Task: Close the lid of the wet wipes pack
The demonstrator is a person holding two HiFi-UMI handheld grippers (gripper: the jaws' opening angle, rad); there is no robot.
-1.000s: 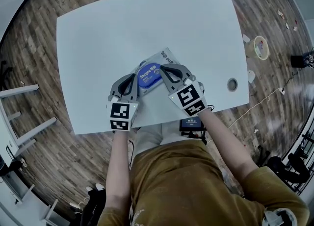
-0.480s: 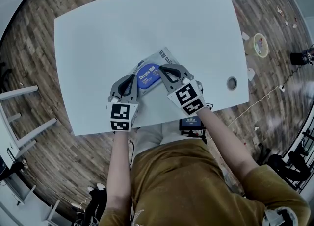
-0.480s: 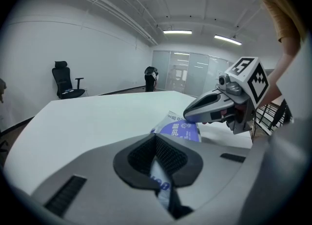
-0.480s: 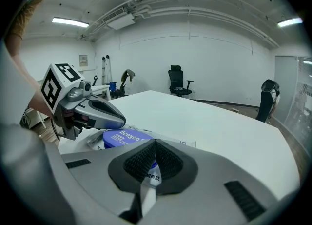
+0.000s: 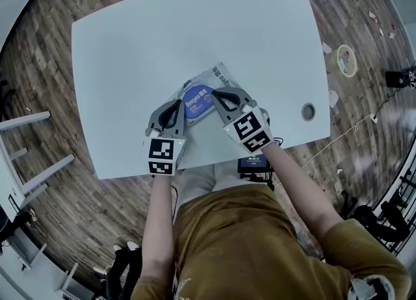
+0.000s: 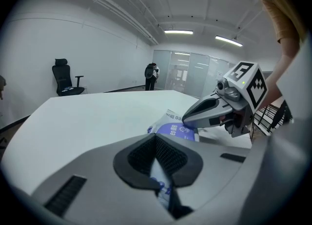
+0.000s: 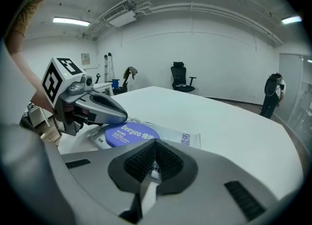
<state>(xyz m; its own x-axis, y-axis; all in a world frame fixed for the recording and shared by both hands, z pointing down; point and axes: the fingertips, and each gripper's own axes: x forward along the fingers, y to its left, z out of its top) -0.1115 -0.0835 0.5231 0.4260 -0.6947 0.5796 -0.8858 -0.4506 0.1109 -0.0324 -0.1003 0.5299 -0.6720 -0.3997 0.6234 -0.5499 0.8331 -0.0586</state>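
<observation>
On the table (image 5: 130, 64), wet wipes pack (image 5: 218, 71), blue lid (image 5: 198, 101) flat, left claw (image 5: 178, 103), right claw (image 5: 216, 93) both pinching it.

Both forearms stretched forward, side by side. Left gripper (image 5: 175, 105) at the near-left edge of the wet wipes pack (image 5: 219, 72), jaws pressed together on its film. Right gripper (image 5: 216, 93) at the near-right edge, jaws pinched on the film too, angled inward.
</observation>
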